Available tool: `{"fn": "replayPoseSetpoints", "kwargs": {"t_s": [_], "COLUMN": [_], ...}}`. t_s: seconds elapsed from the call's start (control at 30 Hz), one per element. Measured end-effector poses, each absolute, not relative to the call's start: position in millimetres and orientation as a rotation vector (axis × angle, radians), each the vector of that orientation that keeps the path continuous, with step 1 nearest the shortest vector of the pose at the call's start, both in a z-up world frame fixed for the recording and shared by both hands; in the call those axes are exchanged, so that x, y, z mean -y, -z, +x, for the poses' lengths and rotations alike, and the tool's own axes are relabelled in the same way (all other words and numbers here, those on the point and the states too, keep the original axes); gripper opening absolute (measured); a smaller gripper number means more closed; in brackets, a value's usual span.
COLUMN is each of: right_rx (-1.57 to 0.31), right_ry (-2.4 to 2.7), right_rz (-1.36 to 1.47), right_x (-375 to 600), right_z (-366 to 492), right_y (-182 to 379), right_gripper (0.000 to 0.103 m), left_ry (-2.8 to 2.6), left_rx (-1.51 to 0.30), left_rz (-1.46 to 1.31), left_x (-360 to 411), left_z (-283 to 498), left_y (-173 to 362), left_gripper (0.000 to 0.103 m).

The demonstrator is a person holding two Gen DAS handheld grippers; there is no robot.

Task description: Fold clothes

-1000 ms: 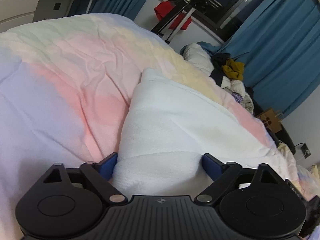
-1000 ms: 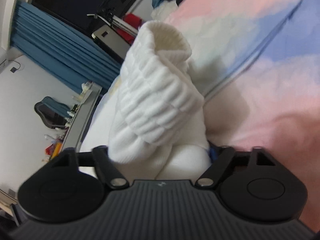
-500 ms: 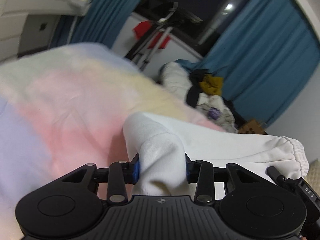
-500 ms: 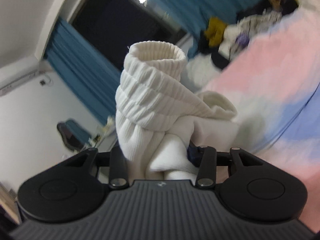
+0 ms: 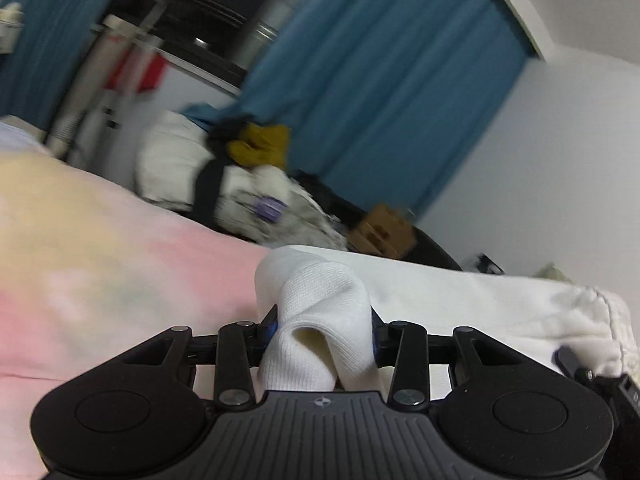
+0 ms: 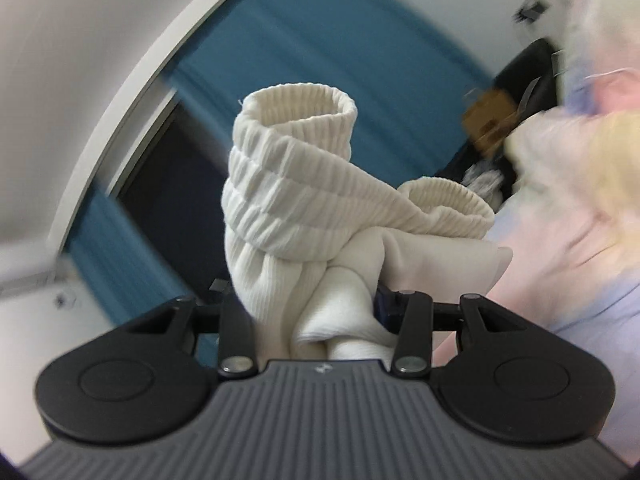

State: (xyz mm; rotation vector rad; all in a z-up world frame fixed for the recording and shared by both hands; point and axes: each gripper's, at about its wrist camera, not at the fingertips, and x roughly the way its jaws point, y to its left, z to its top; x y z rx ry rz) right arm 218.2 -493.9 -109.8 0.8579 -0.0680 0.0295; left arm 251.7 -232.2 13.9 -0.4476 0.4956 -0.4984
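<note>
Holding: left tongs [image 5: 322,330] are clamped on a bunched corner of the white garment [image 5: 460,296]; right tongs [image 6: 316,304] are clamped on its ribbed cuff end [image 6: 296,184].
Garment's place: strung between the two tongs, lifted above the pastel bed cover [image 5: 100,264].
Long axis: in the left wrist view the cloth runs from the left tongs rightward to a gathered hem [image 5: 600,320] at the frame's right edge, just beside a dark tool tip there, which looks like the right tongs.
Nearer hand: neither; each holds one end, so the coming move probably turns on keeping the span taut and level.
Change, left: a second ago these tongs stood wide around the flat garment on the bed; now they pinch it, raised.
Change, right: the jaws have narrowed on the cuff, and the bed has swung to the right edge.
</note>
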Motion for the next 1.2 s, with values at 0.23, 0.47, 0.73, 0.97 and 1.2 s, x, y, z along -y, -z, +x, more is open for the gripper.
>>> {"fn": "replayPoseSetpoints", "kwargs": {"t_s": [0.23, 0.47, 0.73, 0.97, 1.2], "right_rx": [0.153, -0.018, -0.079, -0.14, -0.168], "right_ry": [0.165, 0.358, 0.365, 0.479, 0.522], "right_rz": [0.985, 1.283, 1.397, 1.332, 1.039], "right_x": [576.0, 596.7, 602.8, 591.2, 560.3], "right_z": [211.4, 207.8, 198.7, 155.2, 108.1], "right_y": [212.0, 299.0, 320.0, 278.8, 191.7], "right_gripper": [0.045, 0.046, 0.052, 0.078, 0.079], "left_ry": [0.596, 0.644, 0.675, 0.681, 0.709], "left_rx": [-0.624, -0.722, -0.773, -0.68, -0.52], "left_rz": [-0.32, -0.164, -0.091, 0.036, 0.114], "left_x": [349.8, 361.0, 327.4, 294.6, 260.3], "left_z": [296.2, 313.0, 300.9, 250.7, 174.5], "left_y": [73.4, 136.9, 110.3, 41.6, -33.4], "left_gripper": [0.041, 0.051, 0.059, 0.081, 0.103]}}
